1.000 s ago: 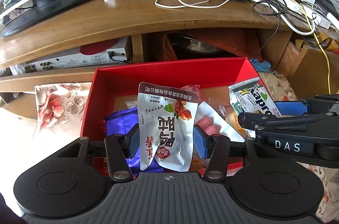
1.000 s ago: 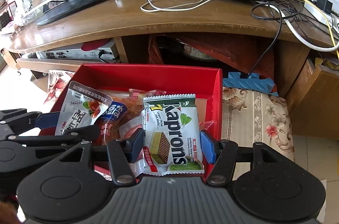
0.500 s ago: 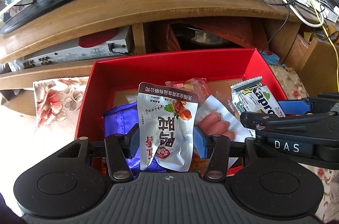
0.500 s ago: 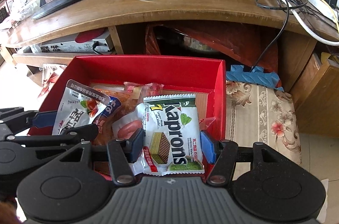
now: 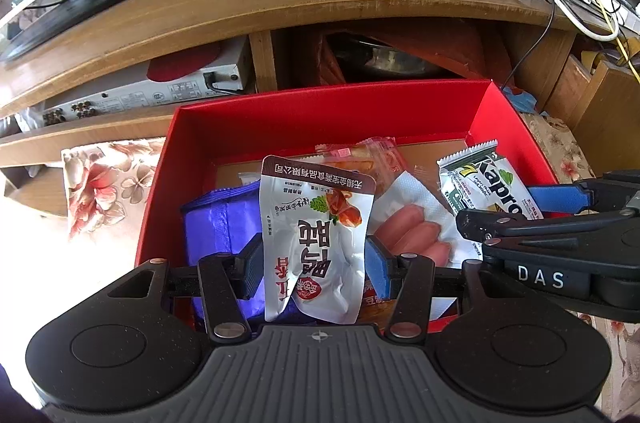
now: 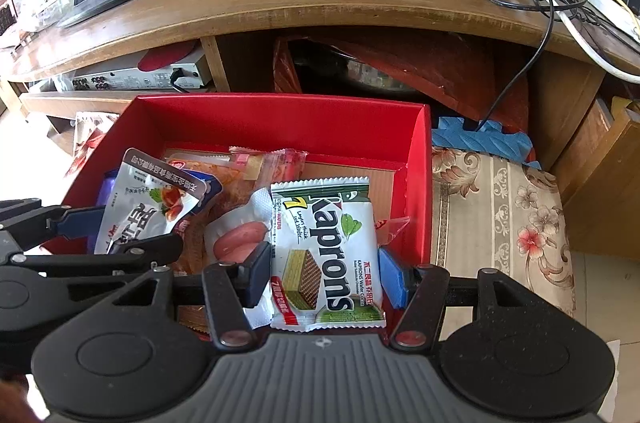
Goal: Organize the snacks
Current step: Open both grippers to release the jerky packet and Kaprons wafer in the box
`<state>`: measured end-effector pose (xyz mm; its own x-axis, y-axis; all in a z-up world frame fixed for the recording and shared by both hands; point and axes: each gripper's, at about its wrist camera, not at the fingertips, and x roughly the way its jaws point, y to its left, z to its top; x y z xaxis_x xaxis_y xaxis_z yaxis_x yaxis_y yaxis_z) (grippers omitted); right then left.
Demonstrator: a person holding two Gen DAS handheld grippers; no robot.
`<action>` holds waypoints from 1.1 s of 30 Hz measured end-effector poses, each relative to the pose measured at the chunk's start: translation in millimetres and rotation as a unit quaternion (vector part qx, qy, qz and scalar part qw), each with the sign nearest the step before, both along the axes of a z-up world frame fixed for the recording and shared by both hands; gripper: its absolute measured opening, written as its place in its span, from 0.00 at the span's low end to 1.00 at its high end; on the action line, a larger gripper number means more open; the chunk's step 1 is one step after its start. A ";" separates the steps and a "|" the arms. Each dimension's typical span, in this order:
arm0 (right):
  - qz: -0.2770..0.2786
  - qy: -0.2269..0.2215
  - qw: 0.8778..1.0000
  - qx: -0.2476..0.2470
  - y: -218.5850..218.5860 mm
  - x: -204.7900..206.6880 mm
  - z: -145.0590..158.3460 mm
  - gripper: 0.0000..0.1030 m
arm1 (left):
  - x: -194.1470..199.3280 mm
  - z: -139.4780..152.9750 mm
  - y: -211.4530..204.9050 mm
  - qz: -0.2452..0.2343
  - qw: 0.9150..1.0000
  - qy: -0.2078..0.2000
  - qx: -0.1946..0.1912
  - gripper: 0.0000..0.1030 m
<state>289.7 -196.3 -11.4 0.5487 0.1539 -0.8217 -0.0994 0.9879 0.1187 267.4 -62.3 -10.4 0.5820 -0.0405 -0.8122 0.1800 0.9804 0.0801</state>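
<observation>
Over the red box (image 5: 404,107) of snacks, the left tool (image 5: 314,265) clamps a white pouch with Chinese print (image 5: 316,235), while the right tool (image 6: 324,273), just beside it, clamps a Kaprons wafer packet (image 6: 326,251).

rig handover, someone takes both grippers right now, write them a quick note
Left gripper: shut on the silver snack pouch, held over the red box.
Right gripper: shut on the Kaprons wafer pack, over the box's right side.
Done: sausage pack, purple bag and orange packet lie in the box.
Left: probably release both held packs into the box.
</observation>
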 end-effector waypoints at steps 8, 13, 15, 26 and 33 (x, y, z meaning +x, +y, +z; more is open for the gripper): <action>0.001 -0.002 1.000 -0.010 2.7 -0.5 -0.8 0.54 | -1.5 -2.1 -1.2 0.000 1.000 0.000 0.005 0.57; 0.002 -0.003 1.000 -0.015 3.3 -0.7 -1.2 0.54 | -2.1 -2.9 -1.3 0.000 1.000 -0.001 0.006 0.57; 0.001 -0.003 1.000 -0.016 3.6 -0.7 -1.1 0.54 | -2.0 -2.8 -1.1 0.000 1.000 -0.002 0.007 0.57; 0.001 -0.001 1.000 -0.022 4.6 -2.8 3.1 0.55 | -5.4 -1.7 2.5 0.003 1.000 0.003 -0.001 0.60; 0.000 -0.006 1.000 -0.027 4.8 -8.0 10.6 0.58 | -11.4 3.9 5.8 0.006 1.000 -0.005 0.000 0.65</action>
<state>281.7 -191.6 -0.8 0.5586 0.1094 -0.8222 -0.1007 0.9929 0.0637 255.9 -56.6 -6.6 0.5907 -0.0343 -0.8061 0.1676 0.9825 0.0810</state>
